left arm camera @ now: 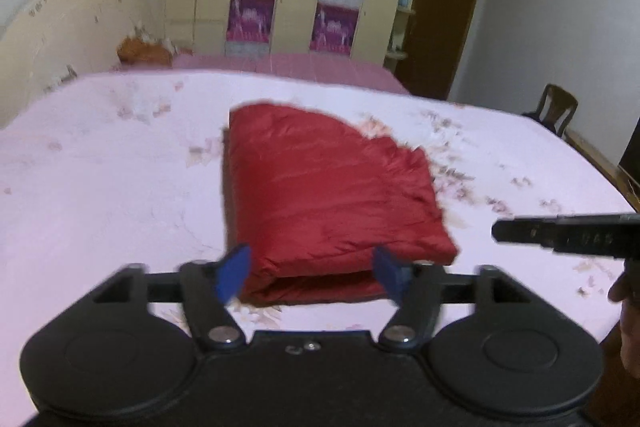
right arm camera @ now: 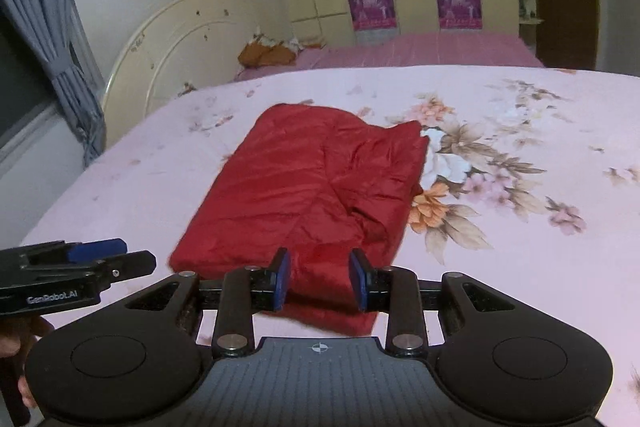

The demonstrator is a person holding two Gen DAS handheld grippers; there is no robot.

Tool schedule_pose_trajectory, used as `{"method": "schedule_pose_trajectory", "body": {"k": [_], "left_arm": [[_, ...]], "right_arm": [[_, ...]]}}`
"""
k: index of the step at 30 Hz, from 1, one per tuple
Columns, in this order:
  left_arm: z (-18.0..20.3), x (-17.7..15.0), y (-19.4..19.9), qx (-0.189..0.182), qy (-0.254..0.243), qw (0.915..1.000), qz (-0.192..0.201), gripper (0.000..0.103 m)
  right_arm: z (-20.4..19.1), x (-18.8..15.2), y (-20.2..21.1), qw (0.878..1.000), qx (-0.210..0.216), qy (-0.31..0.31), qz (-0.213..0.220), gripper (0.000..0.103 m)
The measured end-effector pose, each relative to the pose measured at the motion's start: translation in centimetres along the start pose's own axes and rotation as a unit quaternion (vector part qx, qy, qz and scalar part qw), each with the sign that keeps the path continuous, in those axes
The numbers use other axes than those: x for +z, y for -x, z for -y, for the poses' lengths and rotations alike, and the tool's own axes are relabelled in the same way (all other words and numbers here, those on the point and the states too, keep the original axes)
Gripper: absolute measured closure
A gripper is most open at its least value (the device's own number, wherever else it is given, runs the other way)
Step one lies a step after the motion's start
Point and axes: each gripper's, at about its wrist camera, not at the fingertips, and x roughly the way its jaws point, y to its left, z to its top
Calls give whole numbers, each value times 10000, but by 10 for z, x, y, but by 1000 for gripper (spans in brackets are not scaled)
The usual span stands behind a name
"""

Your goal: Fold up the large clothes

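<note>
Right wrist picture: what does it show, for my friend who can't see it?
A folded red jacket lies on a pink flowered bed sheet. The right tongs hover open over its near edge, holding nothing; the left tongs poke in at the left.

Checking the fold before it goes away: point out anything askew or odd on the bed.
The red garment lies folded on the floral bedsheet, but its far right corner is uneven: a flap juts out there with a rumpled ridge running down the top layer. The far edge looks rounded rather than square. Nothing looks spilled or torn.
</note>
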Motion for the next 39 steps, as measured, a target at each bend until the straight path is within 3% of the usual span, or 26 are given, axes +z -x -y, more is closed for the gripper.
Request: {"method": "schedule_pose_trajectory", "body": {"k": [1, 2, 3, 4, 5, 7, 11, 17, 39], "left_arm": [[6, -2, 10, 95, -26, 9999, 124, 4], [13, -4, 20, 199, -52, 9995, 255, 0], [20, -6, 28, 324, -92, 9988, 357, 0], [24, -7, 32, 420, -124, 9985, 338, 0], [28, -9, 37, 409, -111, 9987, 295, 0], [34, -15, 48, 336, -19, 9992, 219, 0], [51, -28, 67, 491, -155, 9984, 237, 0], [67, -41, 87, 438, -215, 9985, 255, 0], [84, -40, 104, 411, -301, 9974, 509, 0]], "right_arm": [[-2, -4, 9, 10000, -24, -3, 38, 71], [-4, -7, 18, 10000, -69, -3, 71, 67], [-6, -10, 24, 9998, -176, 20, 75, 22], [-10, -15, 32, 9992, -386, 38, 130, 0], [-12, -21, 40, 9980, -538, 124, 299, 0], [-14, -30, 50, 9980, -570, 215, 191, 0], [-13, -42, 79, 9980, -572, -33, 281, 0], [-16, -51, 118, 9962, -718, -122, 480, 0], [-17, -61, 144, 9957, -736, -14, 567, 0]]}}
